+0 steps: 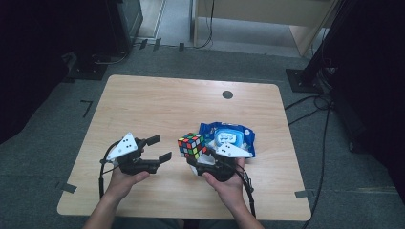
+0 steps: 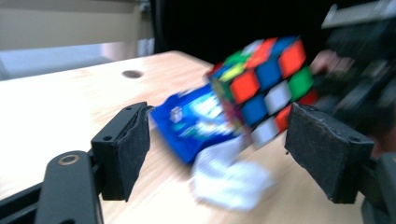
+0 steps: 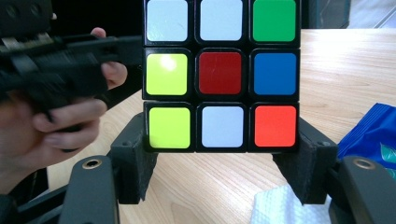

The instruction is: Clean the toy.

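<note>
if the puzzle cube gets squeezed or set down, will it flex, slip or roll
The puzzle cube looks like rigid plastic, so it probably won't flex. Its glossy stickers may slip against the right gripper pads. Flat faces should keep it from rolling.

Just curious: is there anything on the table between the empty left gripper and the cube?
No. In the high view, only bare table separates the left gripper from the cube.

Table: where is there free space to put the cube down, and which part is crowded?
The table is bare behind the left gripper and along its far edge, near the dark round hole. It is crowded around the right gripper, which holds the cube: blue packet, white tissue.
</note>
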A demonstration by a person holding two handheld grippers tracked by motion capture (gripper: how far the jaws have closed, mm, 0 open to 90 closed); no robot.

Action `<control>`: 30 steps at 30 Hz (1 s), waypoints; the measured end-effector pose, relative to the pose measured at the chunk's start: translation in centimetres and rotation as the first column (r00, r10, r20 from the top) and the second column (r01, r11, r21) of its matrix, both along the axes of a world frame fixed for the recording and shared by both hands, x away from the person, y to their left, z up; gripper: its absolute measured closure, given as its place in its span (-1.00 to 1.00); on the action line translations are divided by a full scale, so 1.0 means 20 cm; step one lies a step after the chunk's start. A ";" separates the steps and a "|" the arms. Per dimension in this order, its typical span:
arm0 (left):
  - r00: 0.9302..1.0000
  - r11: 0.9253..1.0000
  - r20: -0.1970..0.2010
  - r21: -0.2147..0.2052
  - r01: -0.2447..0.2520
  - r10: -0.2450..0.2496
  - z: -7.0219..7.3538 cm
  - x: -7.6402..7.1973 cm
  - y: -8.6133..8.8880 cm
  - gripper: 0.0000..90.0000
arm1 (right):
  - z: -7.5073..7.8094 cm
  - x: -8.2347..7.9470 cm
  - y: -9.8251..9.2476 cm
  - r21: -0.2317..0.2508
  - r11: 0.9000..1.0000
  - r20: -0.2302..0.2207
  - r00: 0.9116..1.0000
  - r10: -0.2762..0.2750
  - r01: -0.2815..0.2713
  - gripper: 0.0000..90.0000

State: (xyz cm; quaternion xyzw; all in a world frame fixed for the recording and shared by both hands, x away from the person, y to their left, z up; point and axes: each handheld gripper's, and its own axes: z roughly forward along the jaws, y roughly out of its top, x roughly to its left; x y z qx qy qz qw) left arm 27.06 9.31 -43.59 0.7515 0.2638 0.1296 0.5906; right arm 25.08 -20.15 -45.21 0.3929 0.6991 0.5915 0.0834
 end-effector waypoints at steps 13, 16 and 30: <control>0.950 0.913 0.313 0.394 -0.104 -0.027 -0.10 -0.14 -0.23 -0.53 | 0.08 0.01 0.04 -0.019 0.996 -0.203 0.976 0.080 -0.085 -0.23; 0.935 0.892 0.352 0.437 -0.114 -0.054 -0.11 -0.16 -0.27 -0.52 | 0.08 0.01 0.05 0.007 0.993 -0.246 0.963 0.113 -0.115 -0.23; 0.922 0.886 0.378 0.451 -0.102 -0.086 -0.13 -0.18 -0.29 -0.29 | 0.06 0.02 0.10 -0.043 0.983 -0.337 0.929 0.154 -0.179 -0.24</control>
